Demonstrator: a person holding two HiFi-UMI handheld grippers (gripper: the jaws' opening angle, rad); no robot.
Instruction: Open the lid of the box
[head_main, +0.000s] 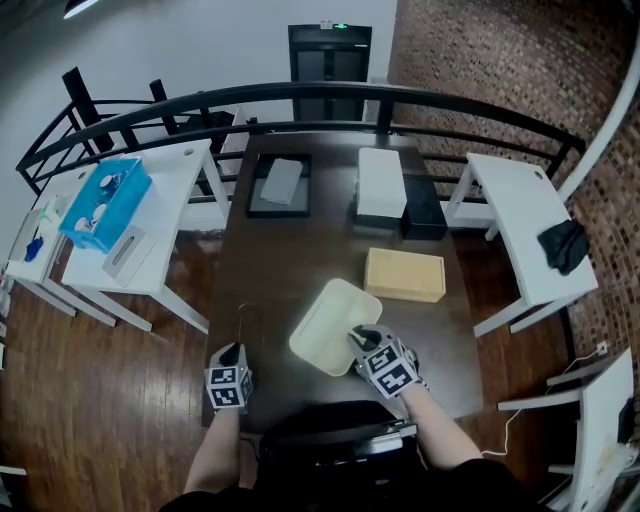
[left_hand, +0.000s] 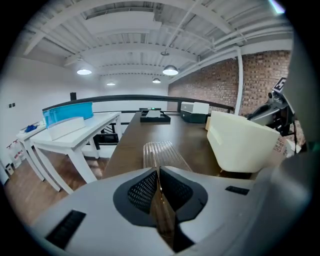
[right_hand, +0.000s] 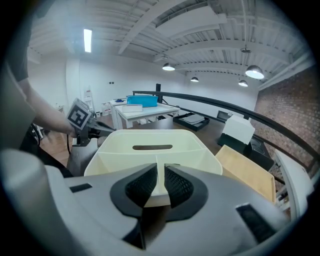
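Right gripper (head_main: 358, 336) clamps the near-right wall of the box (head_main: 318, 322), long axis near-left to far-right; left gripper (head_main: 232, 372), apart to the left, pinches a clear strip (left_hand: 159, 152).

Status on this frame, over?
Right hand-held gripper shut on cream box rim, box tilted. Left hand-held gripper shut, empty. Tan board beside box; nothing blocking.
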